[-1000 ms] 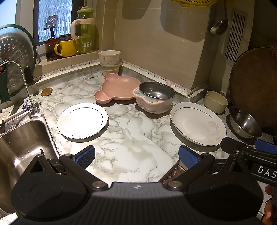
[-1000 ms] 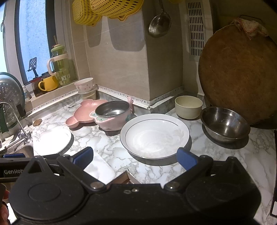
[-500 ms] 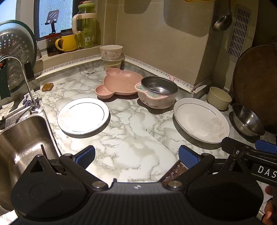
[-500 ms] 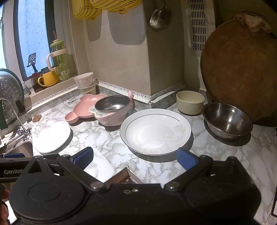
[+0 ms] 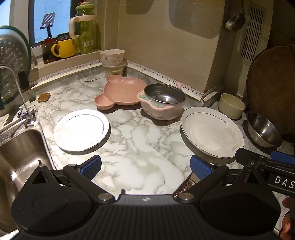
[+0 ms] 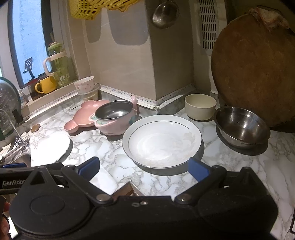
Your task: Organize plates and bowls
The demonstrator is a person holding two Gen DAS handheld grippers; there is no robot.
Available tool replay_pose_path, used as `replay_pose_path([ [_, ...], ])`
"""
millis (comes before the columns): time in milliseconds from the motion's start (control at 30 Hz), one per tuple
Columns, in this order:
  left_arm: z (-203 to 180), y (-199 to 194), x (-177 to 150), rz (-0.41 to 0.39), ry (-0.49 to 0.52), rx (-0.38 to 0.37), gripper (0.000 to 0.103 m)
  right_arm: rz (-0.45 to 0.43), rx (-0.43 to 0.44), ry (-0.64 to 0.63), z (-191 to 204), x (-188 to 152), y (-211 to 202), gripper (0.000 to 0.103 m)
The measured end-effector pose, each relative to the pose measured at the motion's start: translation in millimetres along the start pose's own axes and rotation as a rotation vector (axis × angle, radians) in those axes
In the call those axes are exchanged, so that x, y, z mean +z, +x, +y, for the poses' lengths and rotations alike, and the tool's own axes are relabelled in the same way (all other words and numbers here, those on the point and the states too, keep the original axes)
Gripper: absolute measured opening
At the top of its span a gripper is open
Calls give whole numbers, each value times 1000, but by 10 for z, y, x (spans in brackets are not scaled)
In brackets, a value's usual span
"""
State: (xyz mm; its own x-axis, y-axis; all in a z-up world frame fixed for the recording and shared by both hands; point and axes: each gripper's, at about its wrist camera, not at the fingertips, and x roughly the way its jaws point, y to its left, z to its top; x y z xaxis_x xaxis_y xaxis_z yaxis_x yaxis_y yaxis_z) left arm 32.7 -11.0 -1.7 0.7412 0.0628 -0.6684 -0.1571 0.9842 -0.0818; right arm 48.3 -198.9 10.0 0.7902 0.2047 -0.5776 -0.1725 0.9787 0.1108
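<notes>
Both views drew back slightly. Each hand-held gripper, left (image 5: 145, 166) and right (image 6: 143, 167), gapes wide, empty. Deep white plate (image 6: 162, 141) near counter's front edge: glazed, slippery, breakable; pinch rim.

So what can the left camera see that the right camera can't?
Only the left wrist view shows the metal sink basin and the right tongs poking in from the side. Only the right wrist view shows the yellow basket hanging up high. Both show the big white plate, the pink bear plate and the yellow mug.
</notes>
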Motion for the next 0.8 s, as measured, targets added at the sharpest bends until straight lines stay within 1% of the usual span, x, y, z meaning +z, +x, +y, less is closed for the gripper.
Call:
replay_pose_path([
  [133, -31, 73, 46, 6, 3, -18, 103, -1, -6, 3, -51, 29, 37, 101],
  [267, -128, 167, 107, -14, 43, -18, 103, -17, -11, 13, -158, 94, 81, 101],
  [367, -212, 335, 199, -5, 63, -41, 103, -20, -22, 22, -304, 171, 167, 101],
  [433, -263, 489, 271, 7, 72, -62, 103, -19, -48, 30, -412, 215, 246, 101],
  [533, -322, 745, 370, 27, 69, -119, 103, 29, -72, 56, -593, 270, 477, 98],
  [600, -376, 948, 431, 70, 67, -148, 102, 68, -71, 98, -736, 292, 659, 93],
  [633, -408, 1040, 455, 89, 67, -164, 102, 85, -79, 110, -782, 291, 731, 93],
  [667, -437, 1127, 473, 105, 66, -173, 102, 105, -83, 119, -819, 288, 810, 91],
  [733, -504, 1310, 502, 140, 68, -166, 102, 150, -83, 145, -898, 267, 972, 89],
  [767, -521, 1398, 508, 161, 58, -173, 102, 170, -87, 156, -934, 262, 1044, 85],
  [800, -535, 1481, 519, 181, 47, -187, 96, 192, -86, 170, -971, 253, 1119, 82],
])
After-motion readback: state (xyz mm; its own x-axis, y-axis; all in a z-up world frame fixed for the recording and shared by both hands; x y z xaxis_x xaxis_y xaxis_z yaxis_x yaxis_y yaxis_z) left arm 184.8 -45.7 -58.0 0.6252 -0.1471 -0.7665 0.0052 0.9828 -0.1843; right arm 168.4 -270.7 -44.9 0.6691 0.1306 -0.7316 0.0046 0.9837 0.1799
